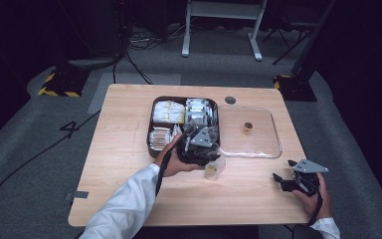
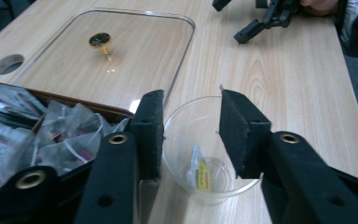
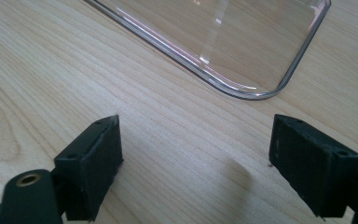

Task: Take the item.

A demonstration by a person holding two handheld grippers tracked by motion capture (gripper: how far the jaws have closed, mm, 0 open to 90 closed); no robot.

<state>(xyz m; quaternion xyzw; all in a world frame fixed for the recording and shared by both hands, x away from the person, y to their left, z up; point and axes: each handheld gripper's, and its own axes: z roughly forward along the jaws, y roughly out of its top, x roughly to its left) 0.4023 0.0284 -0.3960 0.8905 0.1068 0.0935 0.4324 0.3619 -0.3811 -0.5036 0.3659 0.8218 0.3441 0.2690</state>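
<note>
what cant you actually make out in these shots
- Print on the packets in the brown box: too small in the high view, cut by the frame edge in the left gripper view.
- Clear cup: the left gripper hides most of it in the high view.
- Wording on the small sachet in the cup: blurred.
- Right gripper: open, over bare table.

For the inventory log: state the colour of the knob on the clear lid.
Gold knob, best seen in the left gripper view.

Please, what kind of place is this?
Probably a recording studio or lab, not a home: dark curtains around, cables on grey carpet, hazard-striped stand bases, and a lone table with a tea-bag box.
</note>
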